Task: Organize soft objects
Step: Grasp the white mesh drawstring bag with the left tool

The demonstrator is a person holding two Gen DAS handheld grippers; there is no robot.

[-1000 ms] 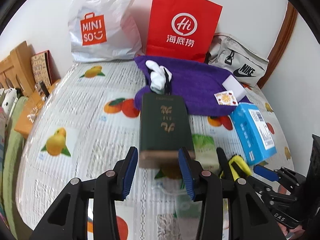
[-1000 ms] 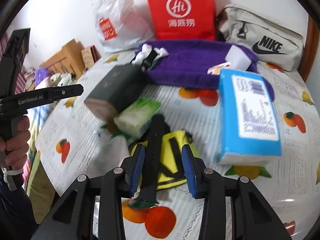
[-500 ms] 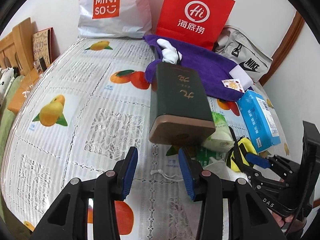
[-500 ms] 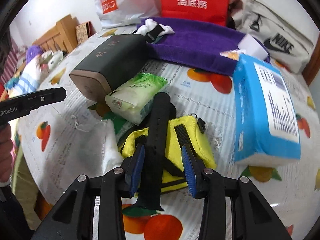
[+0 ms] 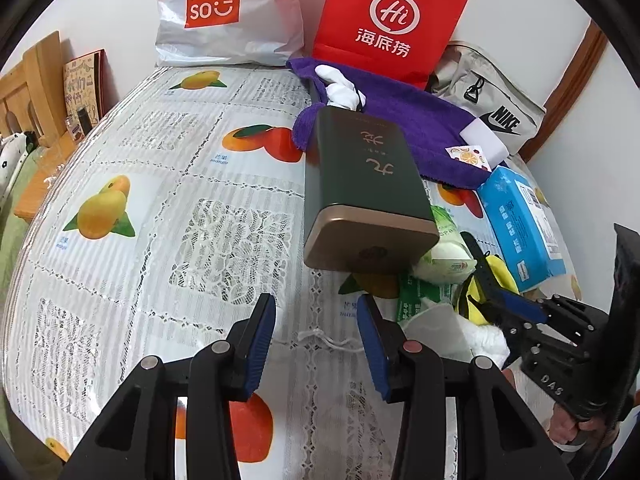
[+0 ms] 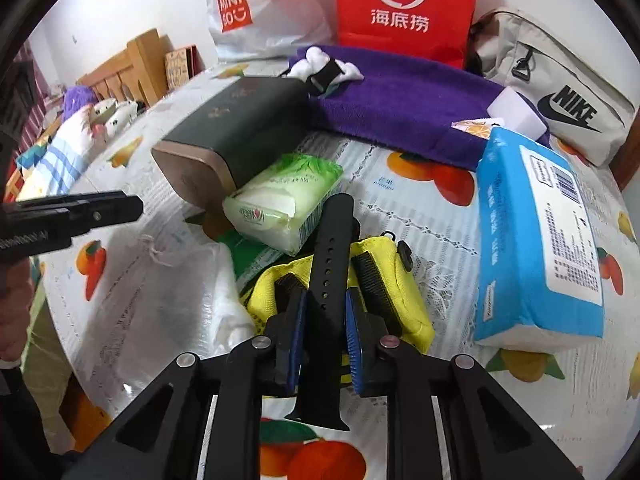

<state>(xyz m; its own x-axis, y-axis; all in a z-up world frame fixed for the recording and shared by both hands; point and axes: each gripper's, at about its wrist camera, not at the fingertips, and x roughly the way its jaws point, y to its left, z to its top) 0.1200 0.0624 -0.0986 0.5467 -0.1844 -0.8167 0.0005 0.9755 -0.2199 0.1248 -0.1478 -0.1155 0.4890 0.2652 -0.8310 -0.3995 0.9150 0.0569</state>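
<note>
Black strap (image 6: pixel 329 264) between right gripper (image 6: pixel 325 334) pads, atop yellow pouch (image 6: pixel 394 280).

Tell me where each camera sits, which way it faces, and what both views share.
Left wrist: behind the open left gripper, facing the dark green box; the right gripper shows at right.
Right wrist: behind the right gripper, shut on the black strap over the yellow pouch.
Shared: box, purple towel, blue tissue pack, red bag.

Bright, even indoor light, soft shadows only. Strong fisheye bending with black corners in both views. Faint glare on the plastic tablecloth (image 6: pixel 168 304). Slight blur on the dark box (image 6: pixel 236 128); elsewhere sharp.
</note>
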